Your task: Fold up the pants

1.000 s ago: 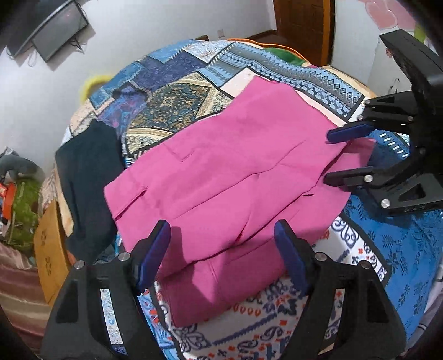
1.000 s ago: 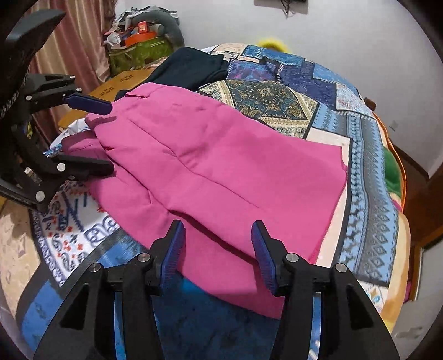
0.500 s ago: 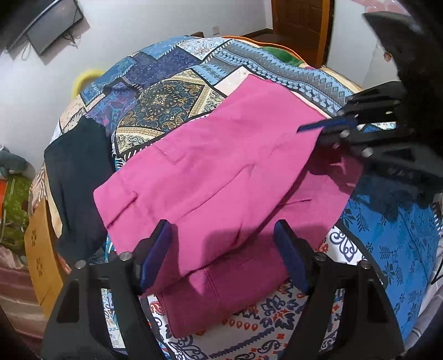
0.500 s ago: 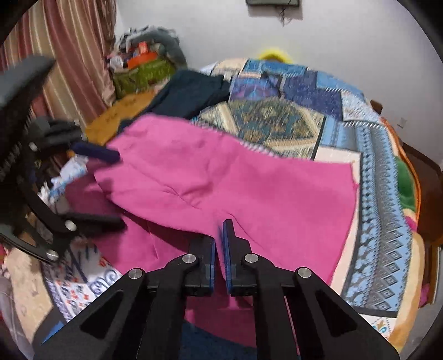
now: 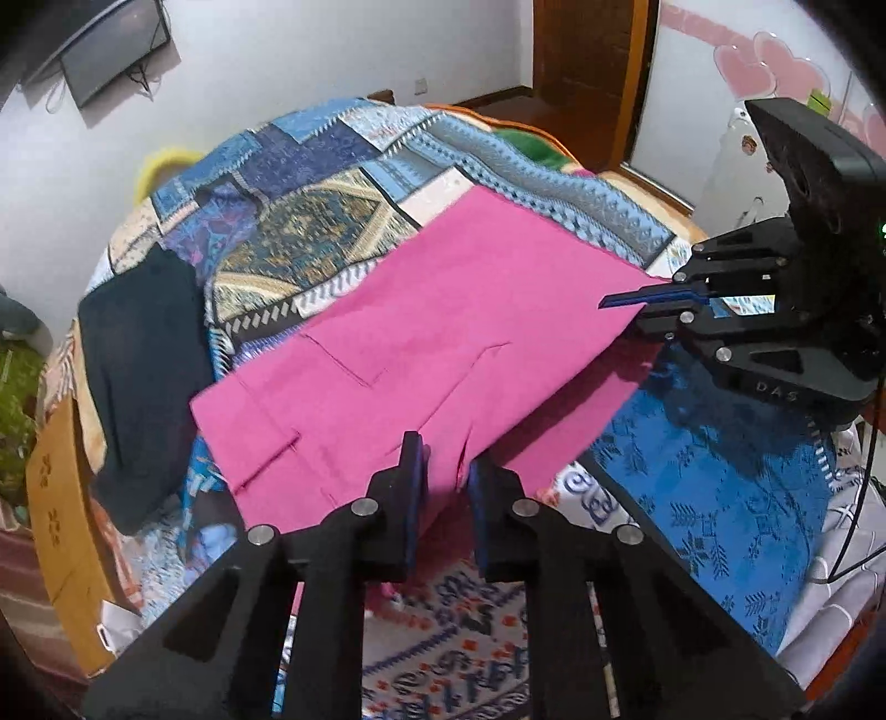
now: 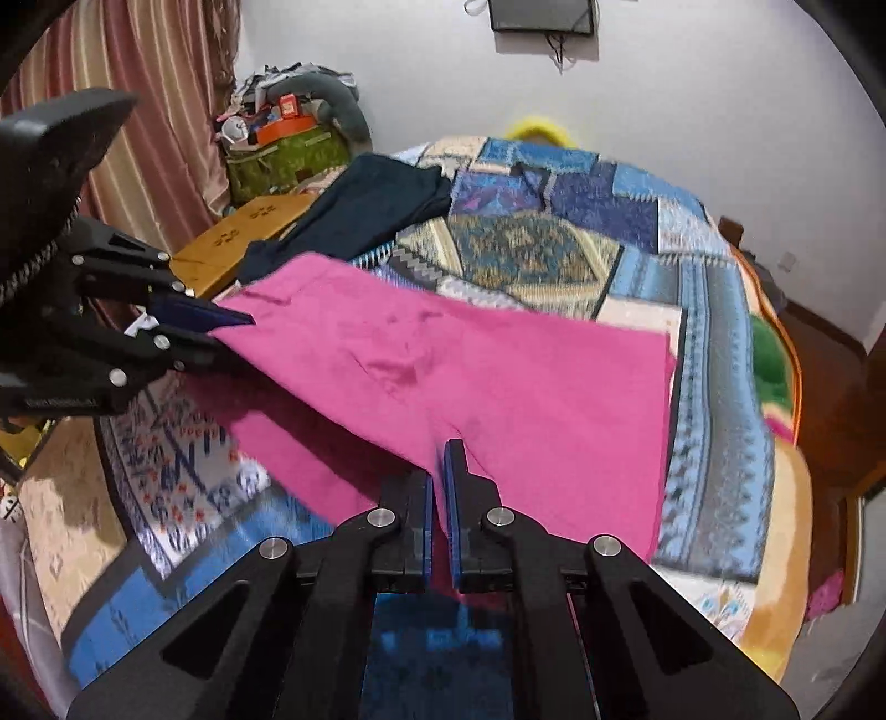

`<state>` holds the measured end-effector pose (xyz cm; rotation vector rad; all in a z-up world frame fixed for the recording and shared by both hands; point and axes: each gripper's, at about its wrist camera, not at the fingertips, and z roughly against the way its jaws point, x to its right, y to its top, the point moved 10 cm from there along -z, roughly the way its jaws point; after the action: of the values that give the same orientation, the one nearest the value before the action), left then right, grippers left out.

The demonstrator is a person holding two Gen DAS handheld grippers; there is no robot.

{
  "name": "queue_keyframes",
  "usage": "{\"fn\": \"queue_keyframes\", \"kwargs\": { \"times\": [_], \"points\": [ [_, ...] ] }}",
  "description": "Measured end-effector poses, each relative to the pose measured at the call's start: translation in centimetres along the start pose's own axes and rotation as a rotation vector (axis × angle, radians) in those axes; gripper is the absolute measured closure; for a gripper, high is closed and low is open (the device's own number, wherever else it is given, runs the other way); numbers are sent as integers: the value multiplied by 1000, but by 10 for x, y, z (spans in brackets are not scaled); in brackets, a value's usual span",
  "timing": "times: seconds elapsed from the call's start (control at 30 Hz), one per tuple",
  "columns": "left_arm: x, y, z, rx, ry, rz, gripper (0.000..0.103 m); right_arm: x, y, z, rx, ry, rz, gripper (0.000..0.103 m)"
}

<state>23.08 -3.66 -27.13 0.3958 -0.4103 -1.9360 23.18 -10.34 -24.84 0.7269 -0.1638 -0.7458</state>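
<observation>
The pink pants (image 5: 443, 343) lie folded in half on the patterned bedspread (image 5: 343, 183). My left gripper (image 5: 446, 471) is shut on the near edge of the pants at the waist end and lifts it off the bed. My right gripper (image 6: 438, 487) is shut on the near edge of the pants (image 6: 470, 376) at the leg end and lifts it too. The right gripper also shows in the left wrist view (image 5: 637, 315), pinching the pants' corner. The left gripper shows in the right wrist view (image 6: 221, 332), pinching the other corner.
A dark garment (image 5: 144, 376) lies on the bed's far left side, beside a wooden bedside stand (image 5: 55, 498). A wall TV (image 6: 542, 14) hangs behind the bed. A bag with clutter (image 6: 282, 144) stands by the curtain. A wooden door (image 5: 587, 72) is at the far right.
Both grippers were open over the pants' near edge. The right one shut first, then the left. Both now pinch the top layer's edge and have raised it.
</observation>
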Motion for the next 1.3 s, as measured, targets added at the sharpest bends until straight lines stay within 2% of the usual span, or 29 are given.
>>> {"fn": "queue_keyframes", "kwargs": {
  "times": [0.1, 0.2, 0.37, 0.43, 0.5, 0.57, 0.7, 0.97, 1.07, 1.3],
  "points": [
    [5, -11, -8, -26, -12, 10, 87, -3, -15, -7, -36, 3, -10, 99],
    [5, -14, -5, -15, -21, 33, 87, -7, -27, -12, -61, 12, -27, 95],
    [6, -22, 4, -2, -11, 38, 76, -7, -34, -9, -81, 25, -80, 93],
    [7, -25, 8, -2, -32, 47, 67, -5, -36, -5, -96, 37, -98, 90],
    [6, -28, 12, 4, -39, 57, 66, -8, -37, -1, -103, 58, -110, 80],
    [4, -29, 17, 8, -40, 70, 65, -11, -35, 6, -91, 64, -106, 76],
    [-4, -25, 27, 29, -49, 120, 57, -17, -26, 19, -47, 74, -105, 75],
    [-36, -1, 39, 95, -31, 235, 53, -19, 9, 23, 47, 104, -190, 71],
    [-48, 7, 32, 95, -28, 280, 52, -19, 17, 13, 53, 114, -232, 71],
    [-60, 5, -3, 23, -59, 349, 47, -27, 17, -19, -4, 124, -247, 71]
  ]
}}
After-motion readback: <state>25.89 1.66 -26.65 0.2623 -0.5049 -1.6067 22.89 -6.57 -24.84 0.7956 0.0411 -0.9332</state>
